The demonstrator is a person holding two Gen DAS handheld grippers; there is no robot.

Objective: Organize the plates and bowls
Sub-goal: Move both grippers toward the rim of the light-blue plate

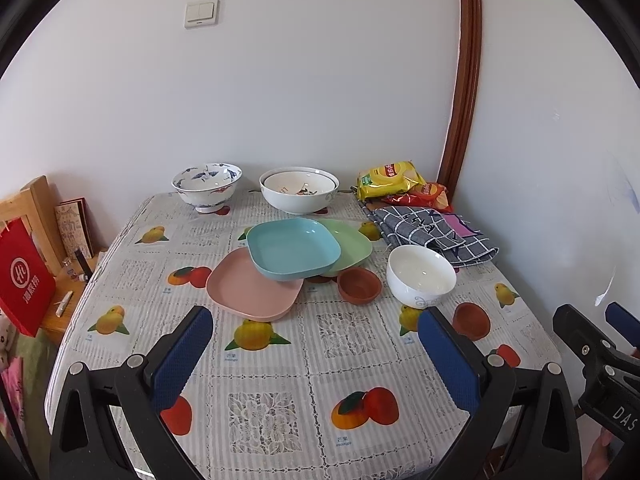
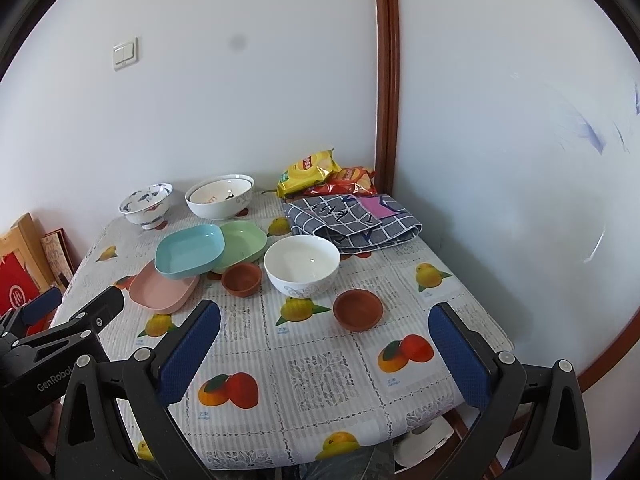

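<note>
Plates and bowls are spread over the table (image 1: 280,364), which is covered with a fruit-print cloth. Near the middle, a blue plate (image 1: 293,253) is seen tilted, propped on a pink plate (image 1: 250,290) to its near left and a green plate (image 1: 352,246) to its right. Just beside them a small brown bowl (image 1: 359,284) is set, with a white bowl (image 1: 421,275) next to it and a second brown bowl (image 1: 472,321) nearer the table's right edge. At the back by the wall, a blue-patterned bowl (image 1: 207,186) is placed left of a large white bowl (image 1: 299,194), in which another bowl is nested. Snack bags (image 1: 390,178) and a checked cloth (image 1: 436,234) are found in the far right corner. The left gripper (image 1: 316,340) is held above the near part of the table, jaws spread wide with nothing between them. The right gripper (image 2: 324,336) is likewise held wide apart and empty, over the near right of the table.
</note>
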